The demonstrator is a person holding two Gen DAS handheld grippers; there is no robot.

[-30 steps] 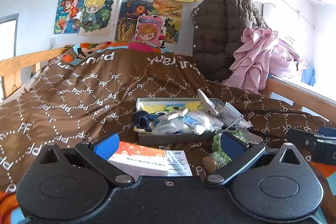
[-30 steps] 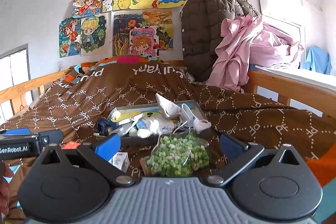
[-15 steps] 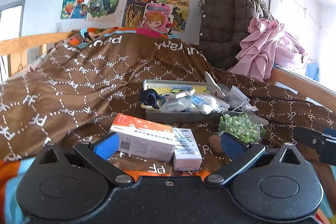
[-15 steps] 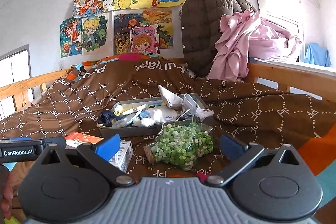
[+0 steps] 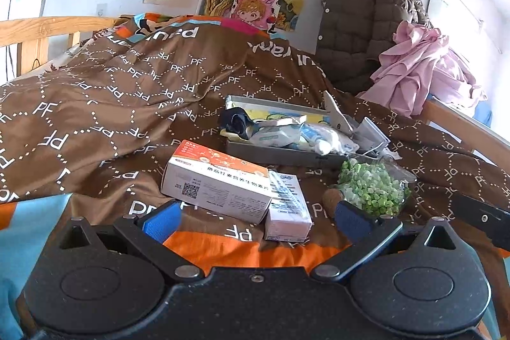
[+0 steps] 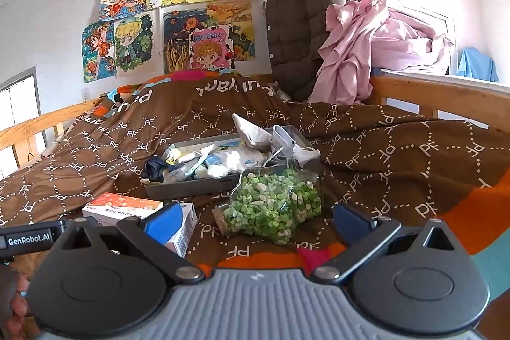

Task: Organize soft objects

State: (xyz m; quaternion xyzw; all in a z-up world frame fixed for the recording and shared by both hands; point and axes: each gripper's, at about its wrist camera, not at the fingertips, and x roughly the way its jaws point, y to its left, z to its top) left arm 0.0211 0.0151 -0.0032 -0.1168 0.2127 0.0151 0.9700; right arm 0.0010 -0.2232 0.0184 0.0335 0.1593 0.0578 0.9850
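The left gripper (image 5: 256,217) is spread wide with nothing between its blue pads, low over a bed; the right gripper (image 6: 258,220) is just as wide and empty. Under them lies a smooth brown quilt (image 5: 105,104) printed with white dotted hexagons and letters, its near edge banded orange and teal.

Just ahead of the left gripper sit two cardboard boxes touching each other: a long white and orange box (image 5: 216,179) and a smaller white box (image 5: 287,207). Beside them, directly ahead of the right gripper, lies a crinkly clear bag (image 6: 274,204) stuffed with small green lumps.

Behind the bag rests a shallow grey tray (image 6: 191,188), heaped with soft white pouches, a dark blue cloth and packets.

Further back, a puffy brown quilted coat (image 6: 302,27) and crumpled pink cloth (image 6: 366,50) hang over a wooden bed rail (image 6: 440,93). Bright cartoon drawings (image 6: 207,11) cover the white wall.
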